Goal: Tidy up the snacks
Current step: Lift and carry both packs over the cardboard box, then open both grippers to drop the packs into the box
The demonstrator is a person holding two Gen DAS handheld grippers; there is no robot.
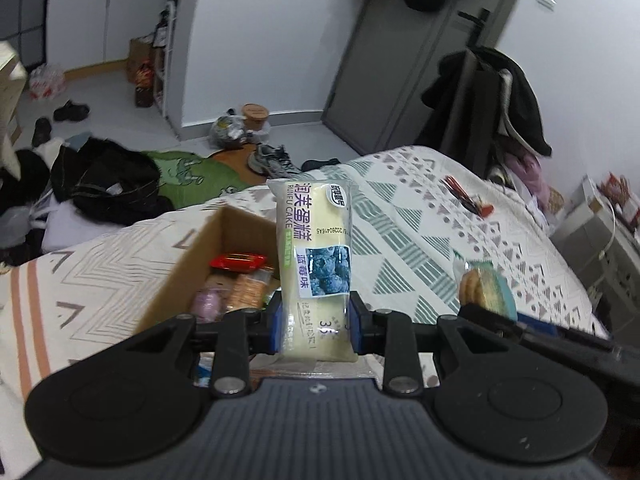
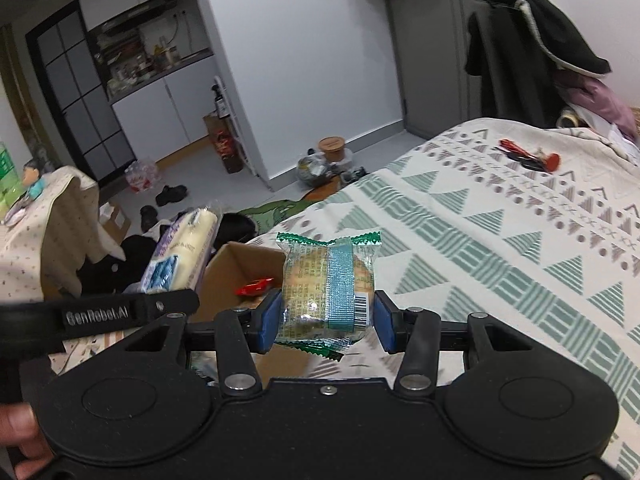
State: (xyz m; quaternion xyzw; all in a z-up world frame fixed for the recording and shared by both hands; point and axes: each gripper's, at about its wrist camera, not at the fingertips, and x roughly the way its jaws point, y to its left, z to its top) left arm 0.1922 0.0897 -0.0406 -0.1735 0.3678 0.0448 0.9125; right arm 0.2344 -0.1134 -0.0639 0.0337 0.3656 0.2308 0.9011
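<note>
Item one: a cake packet (image 1: 314,264), long, clear-wrapped, pale yellow cake inside, printed "RUNFU CAKE" with a blueberry picture on a blue-and-white label. It stands upright, pinched at its lower end between the blue pads of the left gripper (image 1: 316,326), and hangs in the air above the near edge of the cardboard box (image 1: 192,256). The right wrist view shows the same packet (image 2: 180,252) from the side, tilted, to the left of the box.

Item two: a biscuit packet (image 2: 326,292), squarish, clear wrap with green crimped ends, a teal band down the middle and a barcode at the lower right. The right gripper (image 2: 324,322) clamps it from both sides between blue pads, and it is held aloft just right of the box (image 2: 240,276). In the left wrist view it (image 1: 484,290) shows at the right, above the bedspread.

Item three: the cardboard box, open-topped, resting on the bed. Contents seen: a red packet (image 1: 238,261), a tan cracker-like packet (image 1: 248,290), and a purplish round item (image 1: 206,302), blurred.

Item four: bedspread (image 1: 420,220), cream with green striped triangles and grey shapes. Far across it lies a red and black object (image 2: 528,157), too small to name.

Item five: part of a hand (image 2: 20,440) at the lower left of the right wrist view, beside the gripper body.
</note>
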